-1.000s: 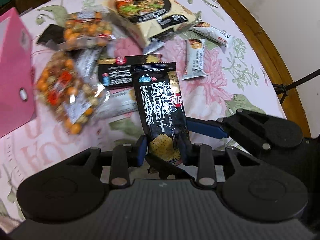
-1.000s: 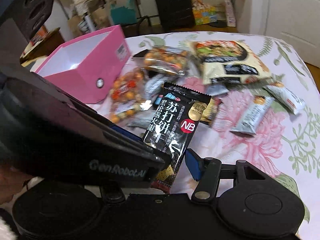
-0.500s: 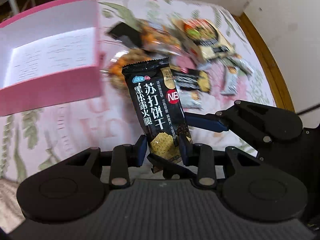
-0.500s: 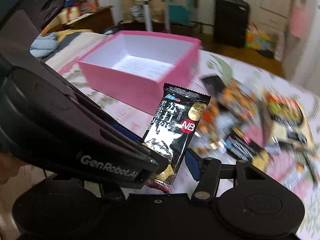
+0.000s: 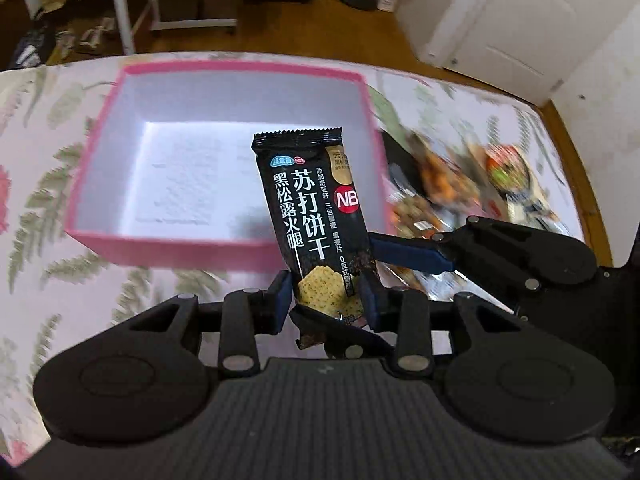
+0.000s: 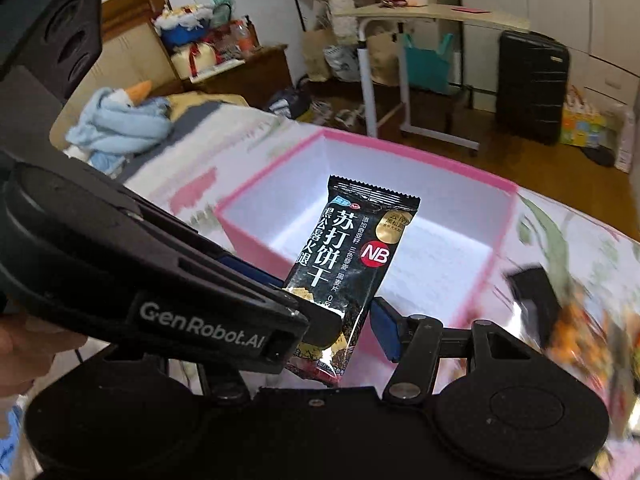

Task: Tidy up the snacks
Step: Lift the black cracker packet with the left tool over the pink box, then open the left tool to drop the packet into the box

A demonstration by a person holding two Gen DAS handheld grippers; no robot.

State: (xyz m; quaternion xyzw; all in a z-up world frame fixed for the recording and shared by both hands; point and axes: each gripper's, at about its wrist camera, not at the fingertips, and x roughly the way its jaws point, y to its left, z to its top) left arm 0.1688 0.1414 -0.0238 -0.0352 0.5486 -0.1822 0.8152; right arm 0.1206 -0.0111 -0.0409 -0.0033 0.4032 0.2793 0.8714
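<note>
A black cracker packet [image 5: 316,220] with white Chinese lettering stands upright in my left gripper [image 5: 325,298], which is shut on its lower end. The packet hangs in front of an open pink box [image 5: 224,248] with a white inside, near its front right wall. In the right wrist view the same packet [image 6: 352,256] sits between my right gripper's [image 6: 348,332] blue pads [image 6: 383,334]; the left gripper body [image 6: 160,280] covers one finger, so I cannot tell whether the right jaws press the packet. The pink box [image 6: 504,196] lies just beyond.
Several other snack bags lie blurred on the floral tablecloth [image 5: 48,288] to the box's right, among them an orange nut bag [image 5: 444,184] and a noodle pack [image 5: 516,176]. The table's wooden rim [image 5: 584,184] runs along the right. A white desk [image 6: 424,16] and black suitcase [image 6: 532,88] stand behind.
Both grippers swung left with the packet, away from the snack pile. The pink box has come from the left edge to the middle of both views.
</note>
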